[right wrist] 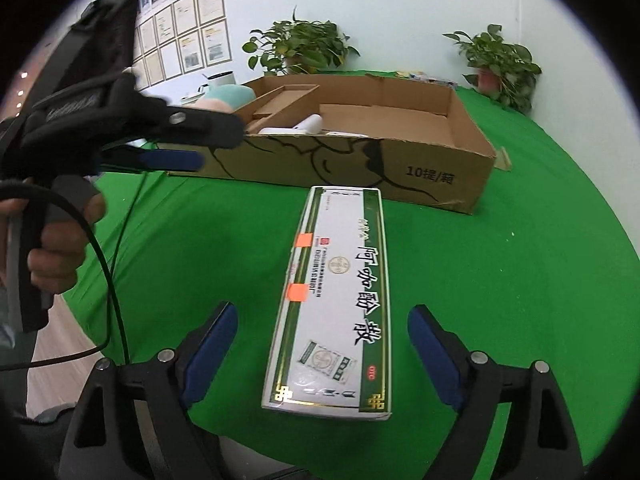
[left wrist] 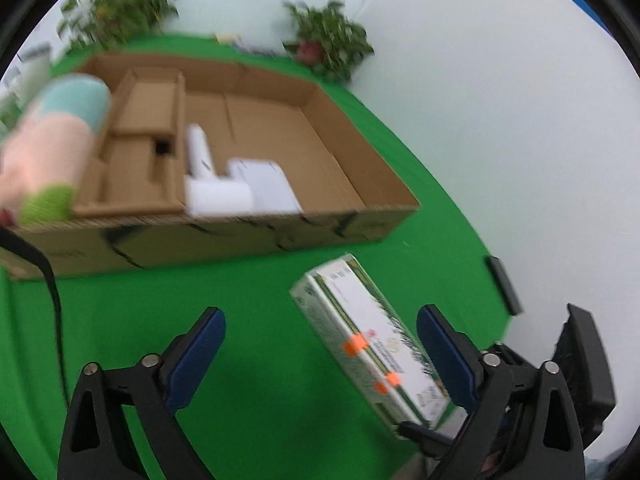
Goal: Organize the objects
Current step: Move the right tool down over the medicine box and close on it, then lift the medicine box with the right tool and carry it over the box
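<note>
The long medicine box (right wrist: pixel 334 300) lay lengthwise between the wide-open, empty right gripper (right wrist: pixel 323 332) — pointing toward the cardboard box (right wrist: pixel 400 164); the left gripper (left wrist: pixel 320 338), also open and empty, was farther off.

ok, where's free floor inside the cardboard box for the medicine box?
Free: the right half of the cardboard box, bare floor between the white items and the right wall. Crowded: the left side, filled by the cardboard insert, with the white items beside it. The medicine box lies between the open right gripper fingers.

Green table (right wrist: pixel 480 280) with cardboard box (right wrist: pixel 400 168), medicine carton (right wrist: pixel 340 300).
</note>
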